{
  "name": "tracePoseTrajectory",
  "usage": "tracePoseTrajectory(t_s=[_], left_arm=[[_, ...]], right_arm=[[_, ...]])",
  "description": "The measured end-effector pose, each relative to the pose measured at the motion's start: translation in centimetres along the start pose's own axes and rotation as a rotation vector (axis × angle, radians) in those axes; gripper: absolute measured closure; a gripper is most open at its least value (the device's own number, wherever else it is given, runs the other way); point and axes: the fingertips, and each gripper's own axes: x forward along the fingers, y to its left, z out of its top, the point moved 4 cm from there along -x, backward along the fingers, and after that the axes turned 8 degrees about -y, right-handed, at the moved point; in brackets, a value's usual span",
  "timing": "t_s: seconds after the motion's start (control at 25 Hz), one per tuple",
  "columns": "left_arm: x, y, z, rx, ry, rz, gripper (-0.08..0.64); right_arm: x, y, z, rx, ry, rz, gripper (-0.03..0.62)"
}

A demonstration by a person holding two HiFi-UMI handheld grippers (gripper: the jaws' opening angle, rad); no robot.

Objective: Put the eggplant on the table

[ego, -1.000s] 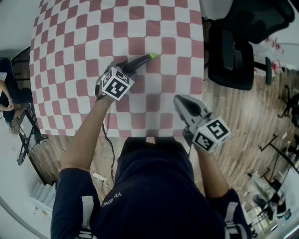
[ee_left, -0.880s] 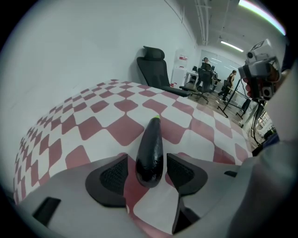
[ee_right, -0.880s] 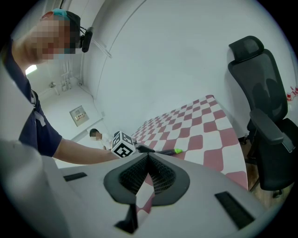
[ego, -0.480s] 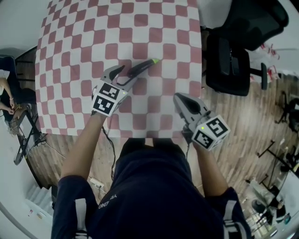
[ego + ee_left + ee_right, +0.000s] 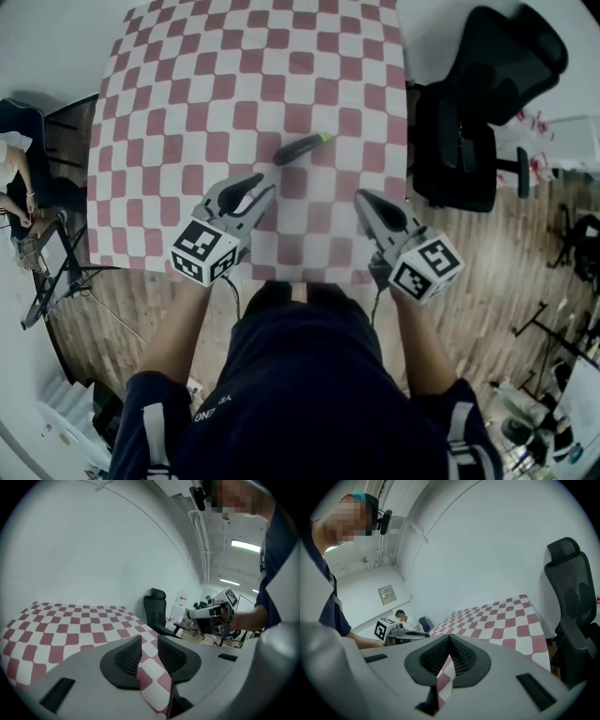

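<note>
The eggplant, dark purple with a green stem end, lies alone on the red-and-white checkered table in the head view. My left gripper hangs above the table's near part, below and left of the eggplant and apart from it. Its jaws are closing, a narrow gap still shows between them, and nothing is in it. My right gripper hovers at the near right edge, its fingertips together and empty. Neither gripper view shows the eggplant.
A black office chair stands right of the table on the wooden floor. A seated person and a black floor stand are at the left. My own body fills the lower part of the head view.
My left gripper has let go of the eggplant, drawn back toward me and risen, and its jaws have narrowed. The eggplant stays lying on the cloth. The right gripper rose slightly.
</note>
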Motion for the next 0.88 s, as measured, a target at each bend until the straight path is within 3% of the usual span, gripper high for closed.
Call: tracePoseTrajectory(t_s=[0.36, 0.88], left_arm=[[-5.1, -1.3, 1.0, -0.051, -0.085, 0.041, 0.498], [-7.5, -4.0, 3.3, -0.043, -0.145, -0.027, 0.534]], right_arm=[[-0.2, 3.1, 2.3, -0.041, -0.068, 0.007, 0.576], [-0.8, 7.2, 4.0, -0.112, -0.13, 0.039, 0.577]])
